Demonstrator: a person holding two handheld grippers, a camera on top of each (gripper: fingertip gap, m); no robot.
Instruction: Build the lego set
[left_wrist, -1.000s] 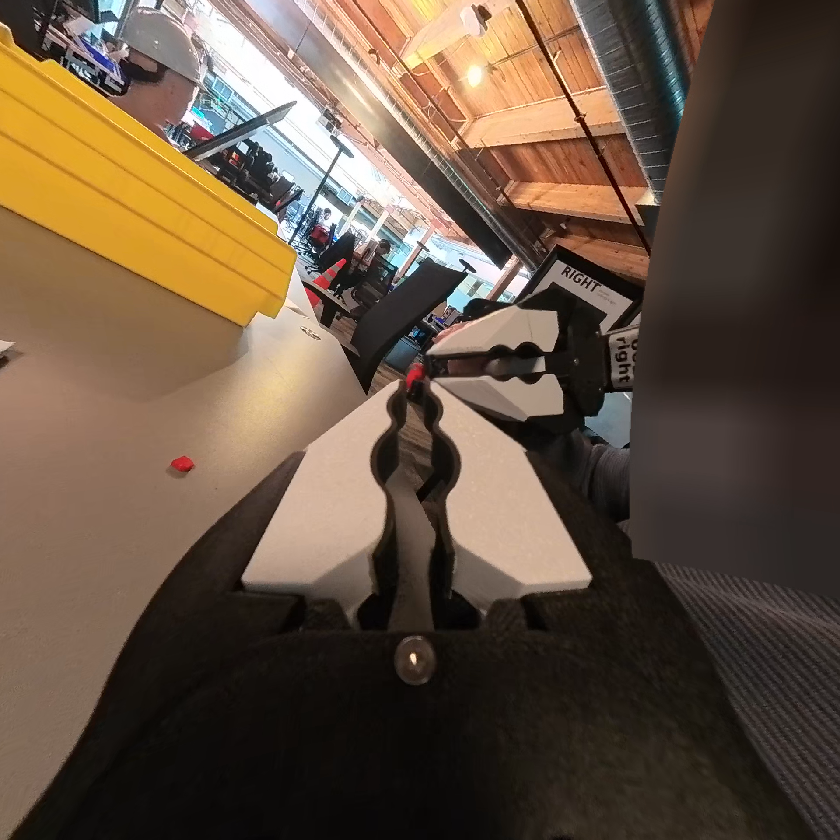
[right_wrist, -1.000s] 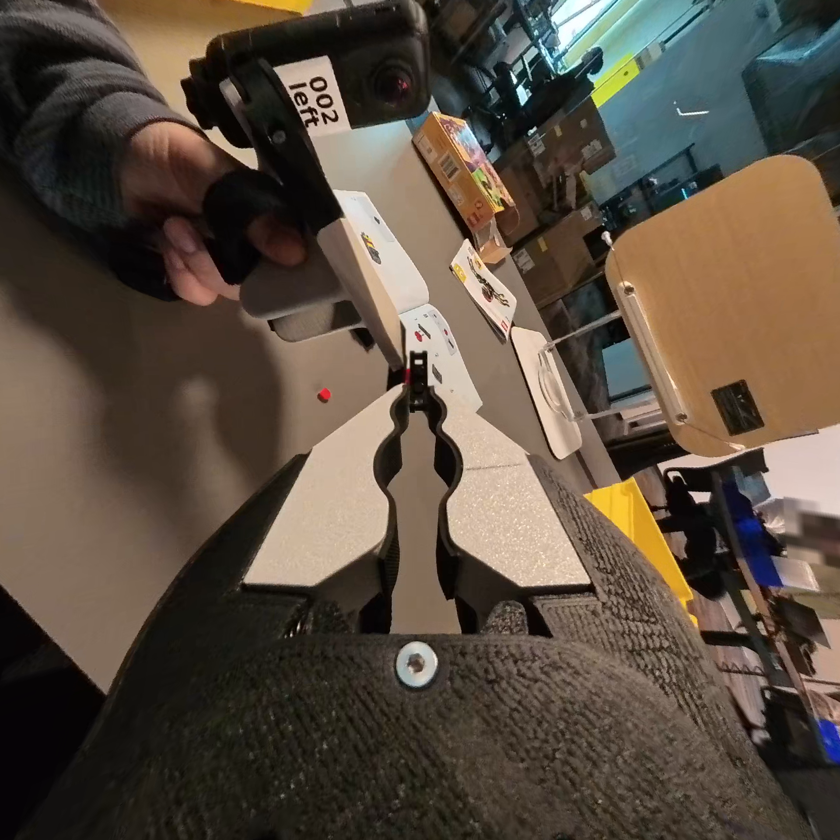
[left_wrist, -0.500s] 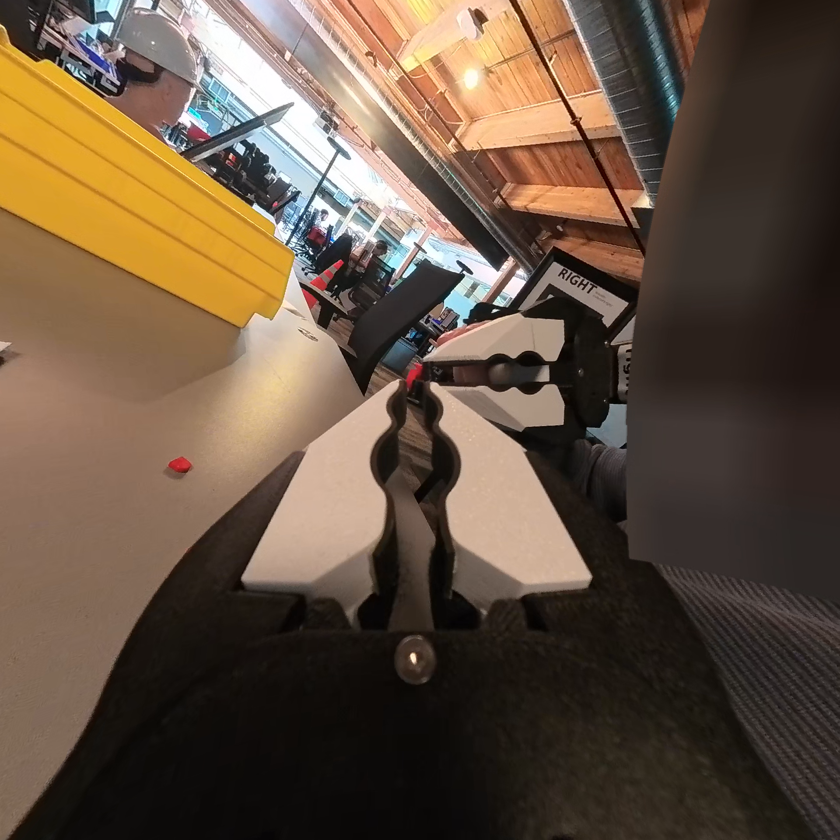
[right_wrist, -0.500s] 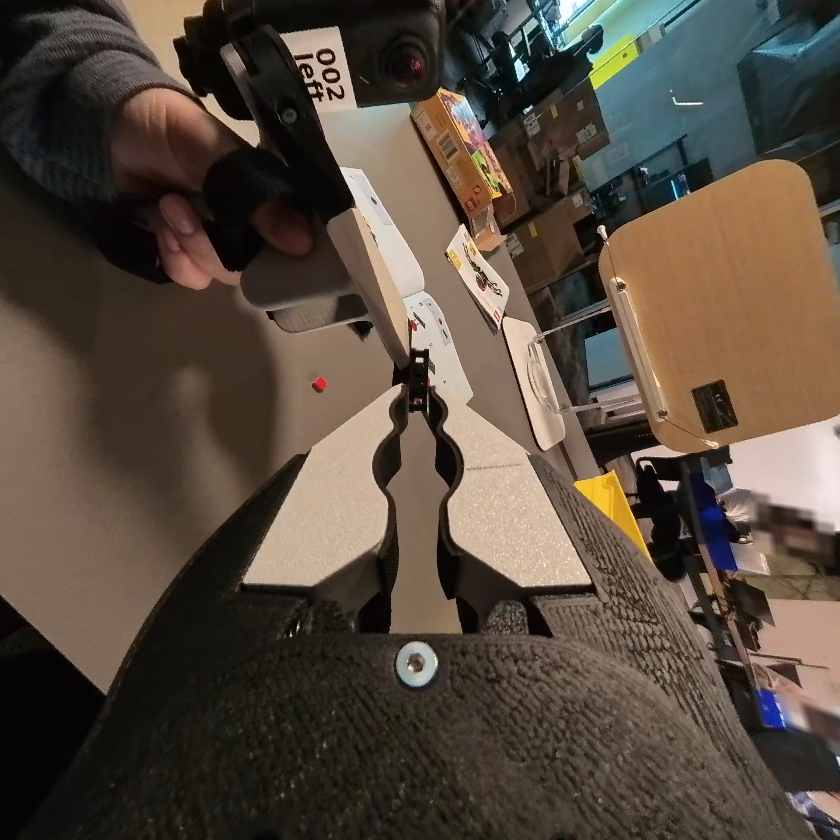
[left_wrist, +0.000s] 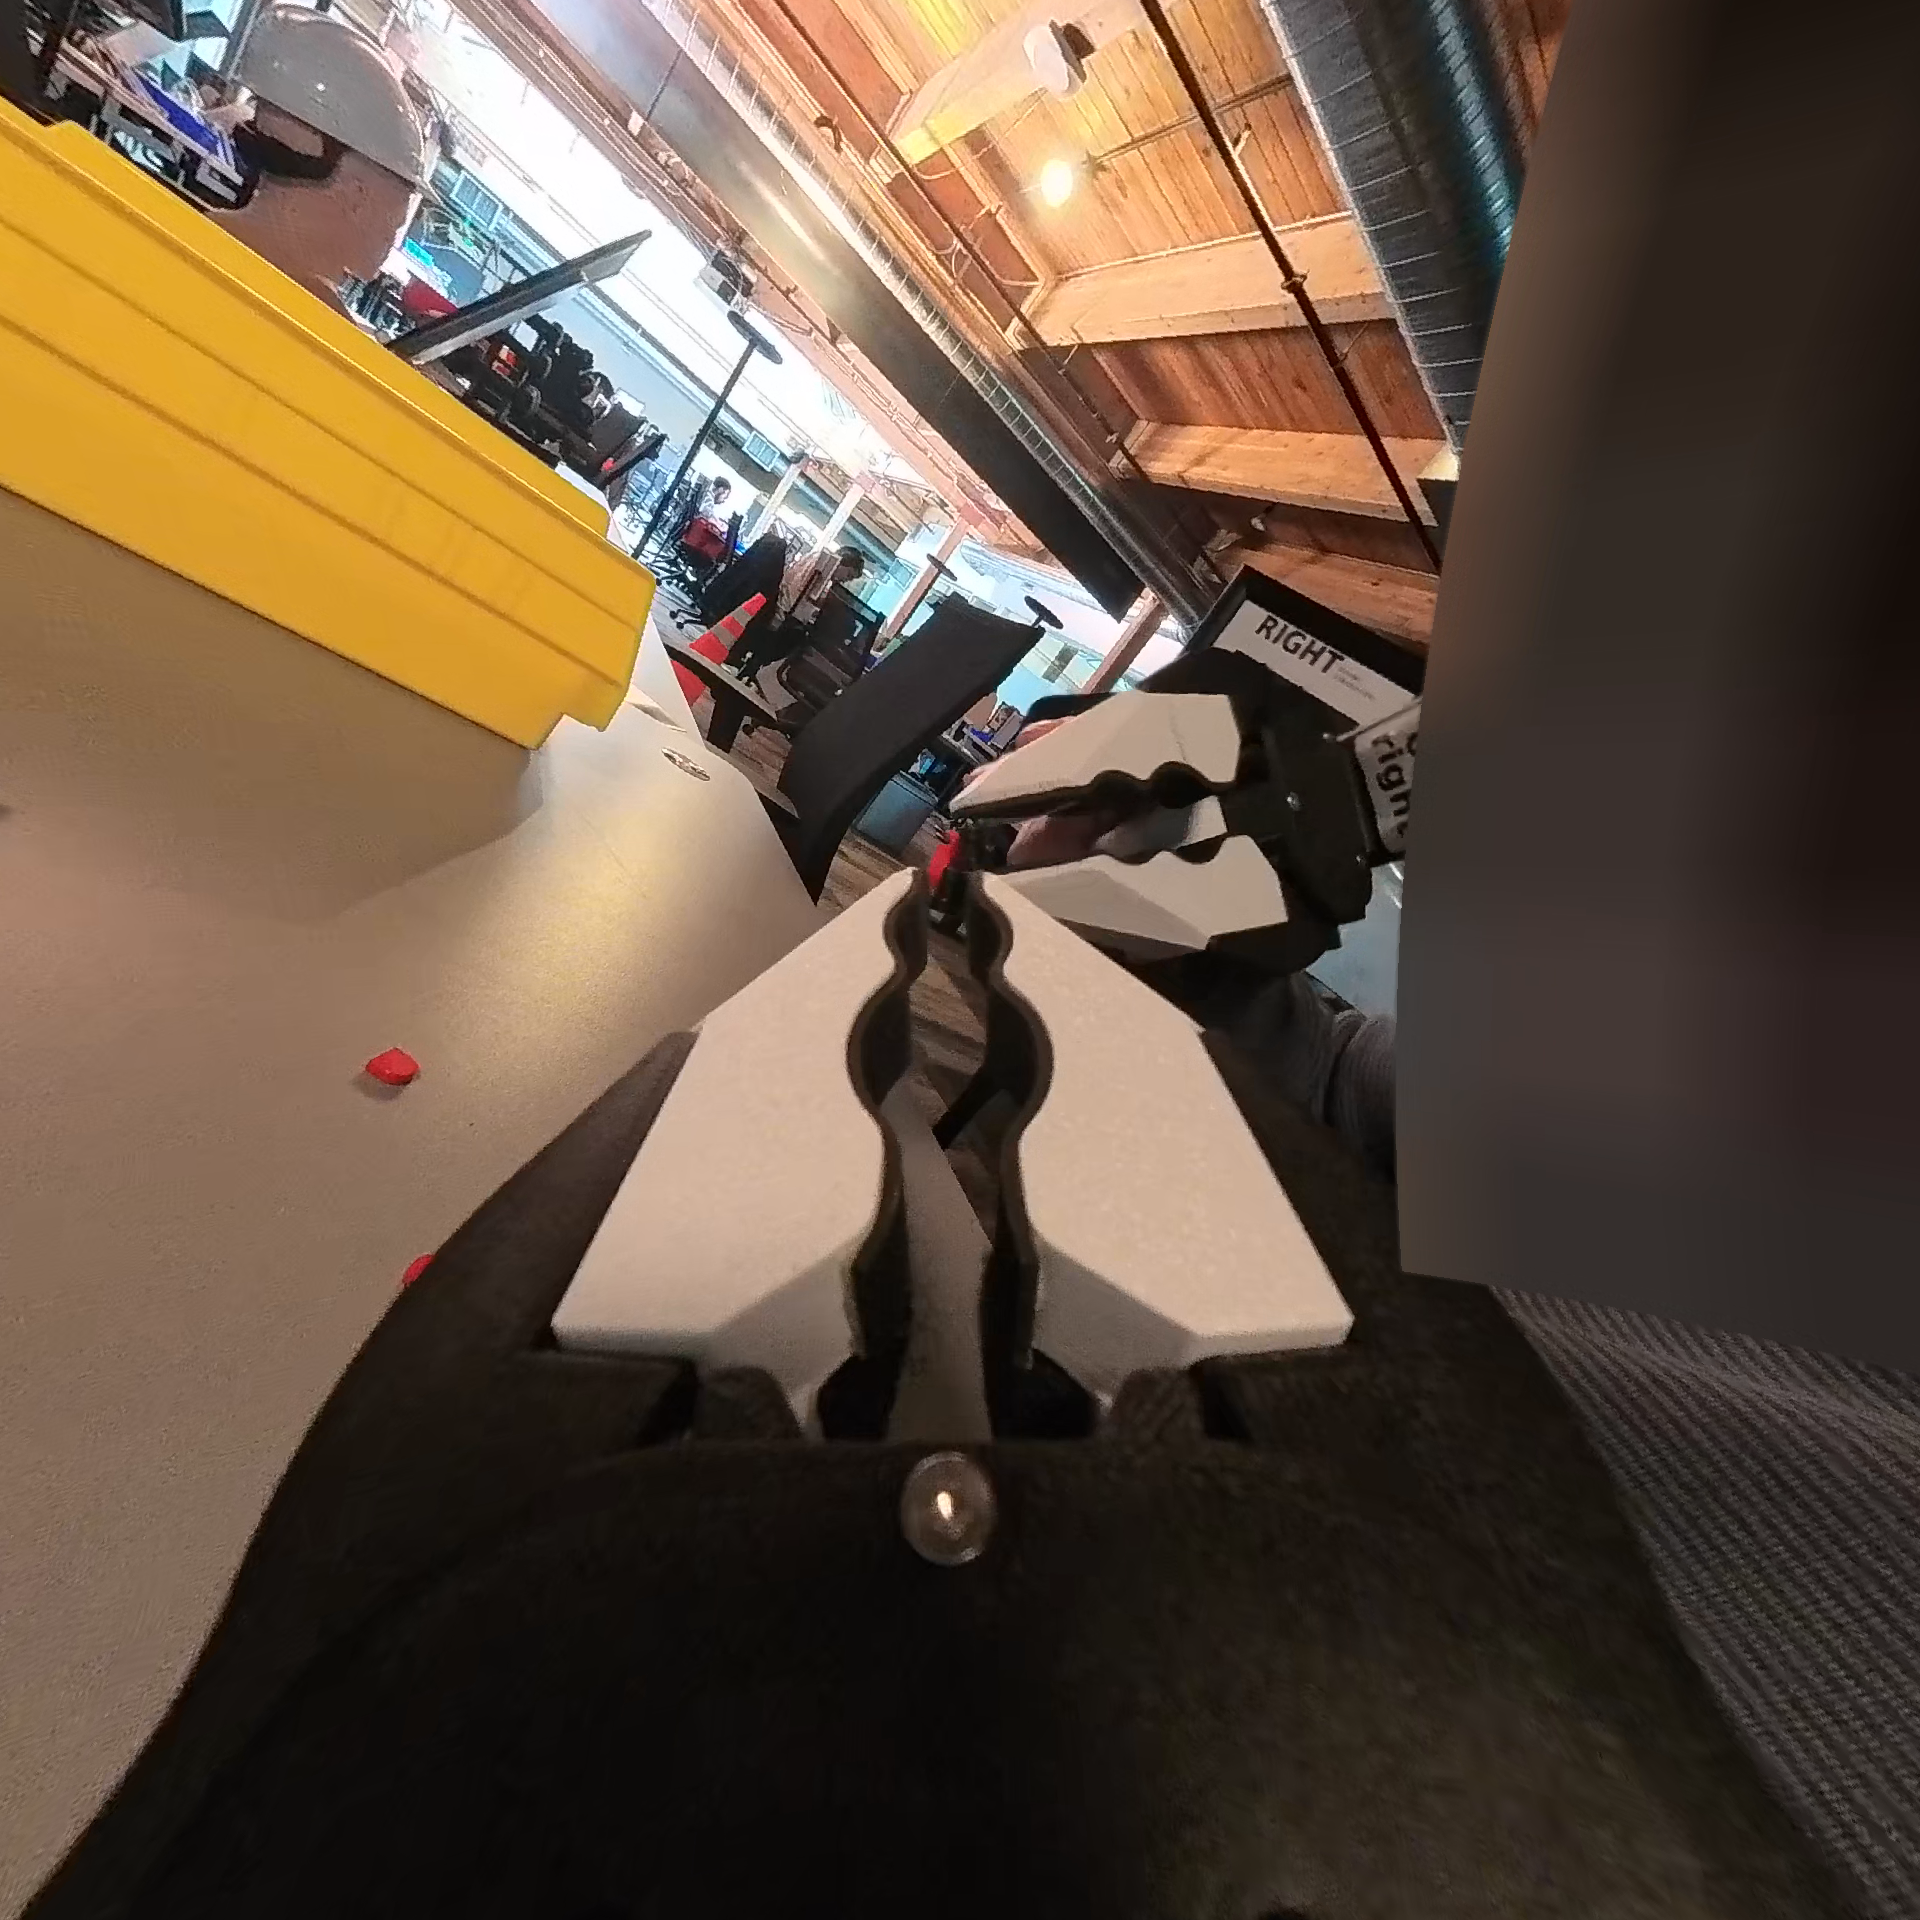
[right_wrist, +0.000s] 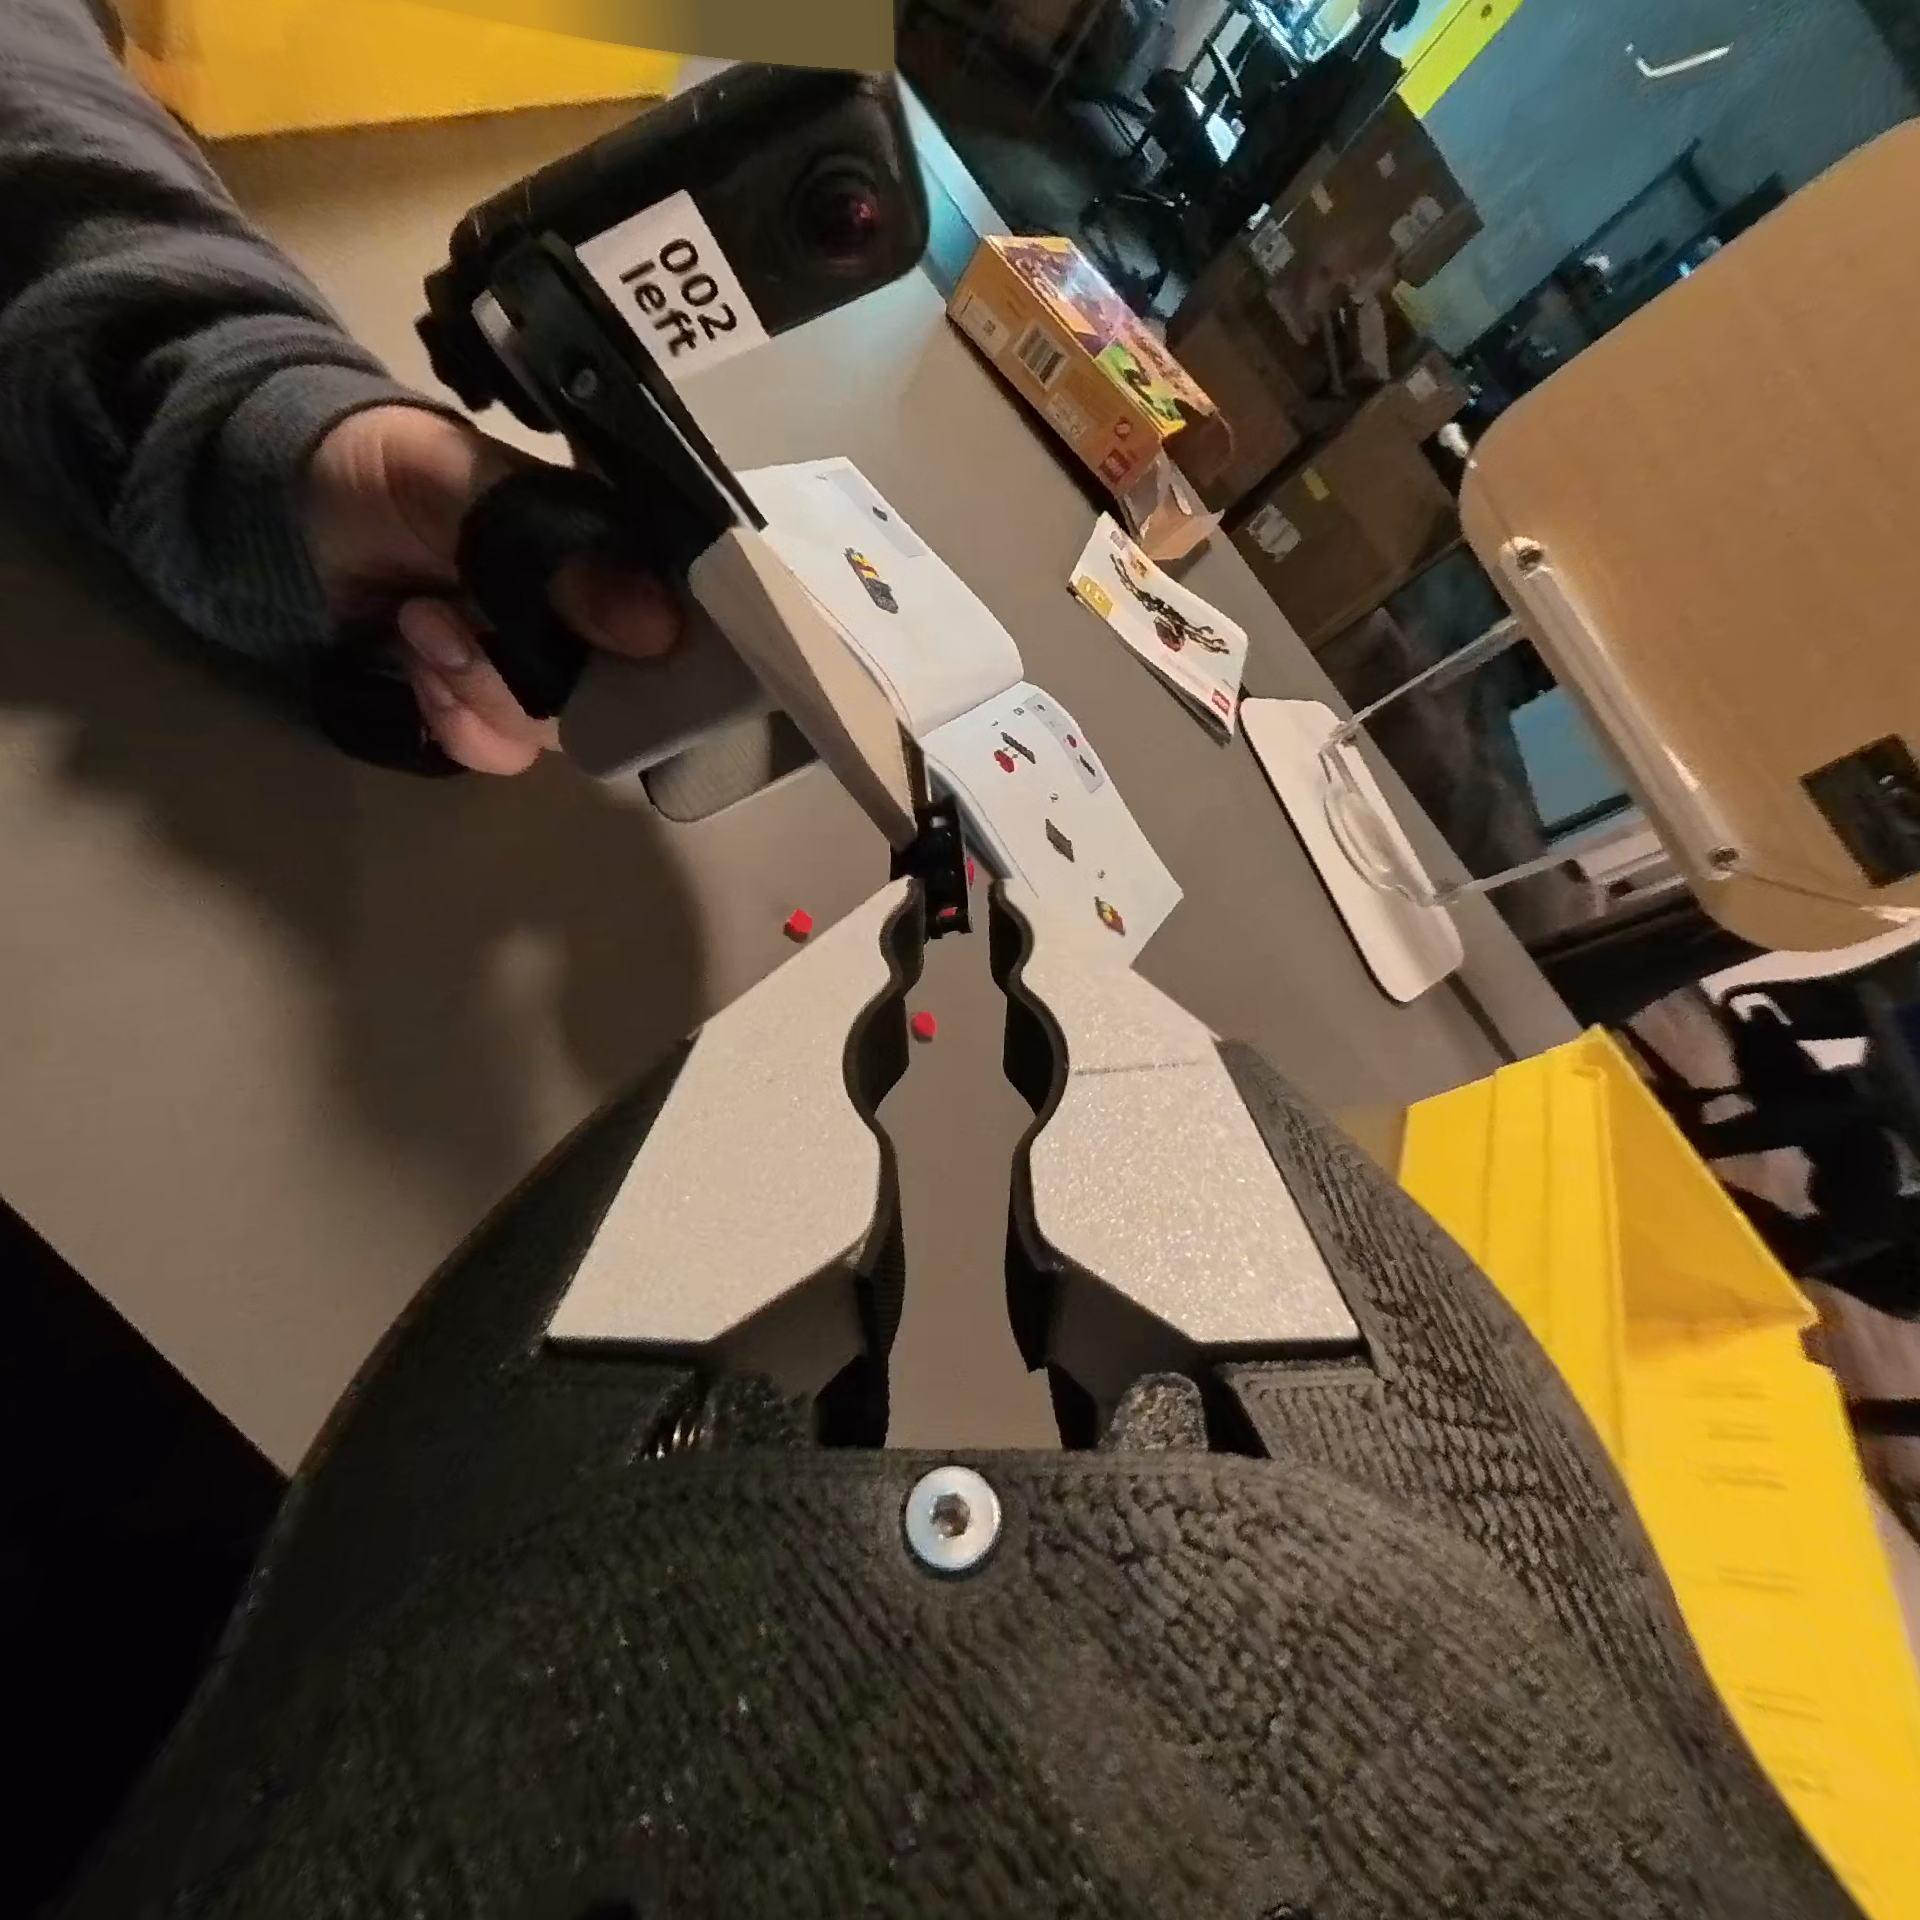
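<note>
A small black Lego assembly with red bits (right_wrist: 943, 878) is held in the air above the grey table (right_wrist: 312, 987). My left gripper (left_wrist: 948, 891) is shut on it; in the right wrist view it comes in from the upper left (right_wrist: 914, 831), held by a hand (right_wrist: 436, 582). My right gripper (right_wrist: 953, 894) faces it tip to tip with its jaws parted around the assembly, a gap showing on the right side. It also shows in the left wrist view (left_wrist: 982, 836), open. Two loose red pieces (right_wrist: 797, 923) (right_wrist: 922, 1025) lie on the table below.
An open instruction booklet (right_wrist: 1039, 810), a leaflet (right_wrist: 1164, 623) and the set's box (right_wrist: 1081, 364) lie farther back. A white stand with a clear holder (right_wrist: 1351, 831) is at the table edge. Yellow bins stand at the left (left_wrist: 312, 468) and at the right (right_wrist: 1558, 1299). My left and right fingertips are right by each other.
My right gripper's jaws have parted; before they were closed on the assembly together with the left. Both grippers have tilted a little, and the left still holds the assembly.
</note>
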